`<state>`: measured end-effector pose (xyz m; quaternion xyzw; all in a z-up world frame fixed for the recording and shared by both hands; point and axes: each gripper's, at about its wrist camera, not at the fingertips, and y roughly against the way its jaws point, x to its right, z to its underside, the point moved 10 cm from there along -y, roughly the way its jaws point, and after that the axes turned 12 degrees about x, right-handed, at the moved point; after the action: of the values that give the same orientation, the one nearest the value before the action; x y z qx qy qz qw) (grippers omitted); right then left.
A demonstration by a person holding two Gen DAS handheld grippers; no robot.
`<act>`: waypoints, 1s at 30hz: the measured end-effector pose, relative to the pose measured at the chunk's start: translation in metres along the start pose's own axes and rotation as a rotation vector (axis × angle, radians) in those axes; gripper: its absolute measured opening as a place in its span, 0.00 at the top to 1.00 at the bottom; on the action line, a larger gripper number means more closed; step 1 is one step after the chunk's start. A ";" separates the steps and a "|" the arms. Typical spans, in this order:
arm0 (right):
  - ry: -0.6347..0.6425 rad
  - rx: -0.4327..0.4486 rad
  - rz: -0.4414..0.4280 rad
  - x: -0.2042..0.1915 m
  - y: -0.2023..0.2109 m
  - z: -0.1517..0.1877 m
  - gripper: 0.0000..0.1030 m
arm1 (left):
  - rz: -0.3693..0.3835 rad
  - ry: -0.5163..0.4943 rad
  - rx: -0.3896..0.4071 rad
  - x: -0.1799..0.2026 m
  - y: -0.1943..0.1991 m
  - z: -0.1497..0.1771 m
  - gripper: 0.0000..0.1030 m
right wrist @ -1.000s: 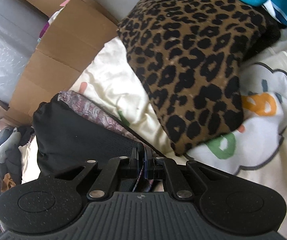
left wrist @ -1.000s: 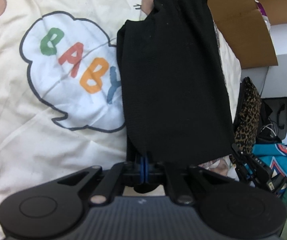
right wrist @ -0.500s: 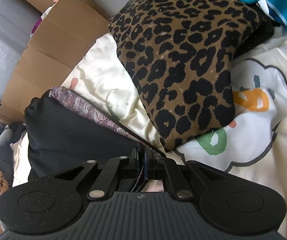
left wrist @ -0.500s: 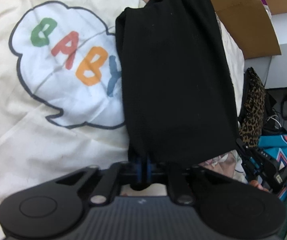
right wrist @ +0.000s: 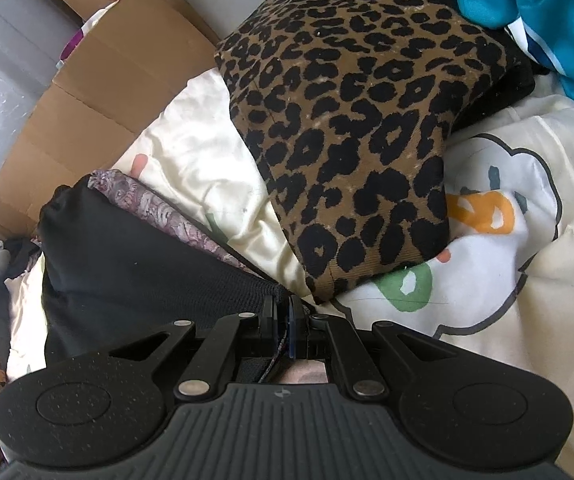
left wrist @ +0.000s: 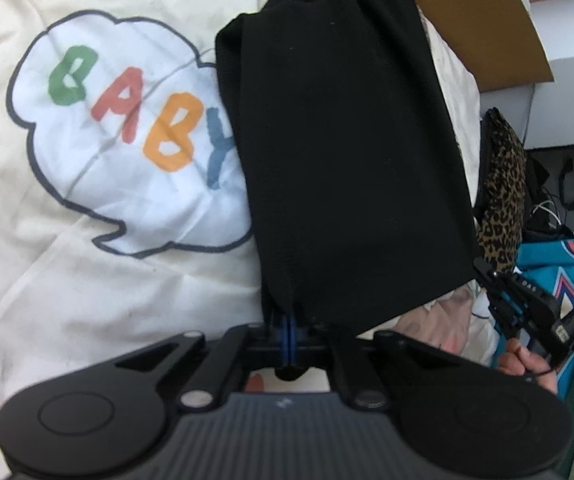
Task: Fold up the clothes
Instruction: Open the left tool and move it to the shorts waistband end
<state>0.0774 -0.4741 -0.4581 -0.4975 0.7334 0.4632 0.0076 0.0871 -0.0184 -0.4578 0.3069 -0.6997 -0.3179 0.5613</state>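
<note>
Left gripper point(left wrist: 289, 330), black, hand-held: nearest item in the left wrist view; jaws pressed together on the lower edge of a black knit fabric garment point(left wrist: 343, 152).

Right gripper point(right wrist: 285, 326), black, hand-held: nearest item in the right wrist view; jaws clamped on another edge of the same black garment point(right wrist: 127, 264), which shows a grey-mauve patterned lining along its upper fold. In the left wrist view this gripper point(left wrist: 499, 300) sits at the garment's lower right corner, with the fingers of a person's hand point(left wrist: 523, 364) below it.

Black garment: stretched between the two grippers above a cream quilted bedcover point(left wrist: 67, 272), hanging as a long dark panel running away from the left camera. It covers the right edge of a white cloud-shaped print with the coloured letters "BABY" point(left wrist: 127, 128).

Leopard-print brown and black folded cloth point(right wrist: 351, 128): lies on the cream bedcover point(right wrist: 547, 288) beyond the right gripper, overlapping a second cloud print.

Teal blue garment with white trim point(right wrist: 547, 8): beyond the leopard cloth, at upper right.

Brown corrugated cardboard box point(right wrist: 99, 92): farthest, past the bed edge.
</note>
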 end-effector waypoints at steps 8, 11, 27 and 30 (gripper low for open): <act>-0.060 -0.026 0.035 0.011 -0.001 0.000 0.88 | -0.045 -0.004 -0.074 -0.009 -0.009 -0.002 0.92; -0.106 0.019 0.023 0.019 0.014 -0.013 0.87 | -0.083 -0.063 -0.071 -0.003 0.003 -0.010 0.79; -0.187 0.217 -0.141 0.000 0.054 -0.052 0.74 | -0.265 -0.210 0.152 0.089 0.091 -0.130 0.53; -0.145 0.222 -0.184 -0.015 0.057 -0.055 0.74 | -0.293 -0.260 0.187 0.118 0.094 -0.147 0.52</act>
<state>0.0673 -0.4967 -0.3812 -0.5239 0.7290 0.4113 0.1577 0.2032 -0.0684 -0.2897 0.4122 -0.7407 -0.3668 0.3832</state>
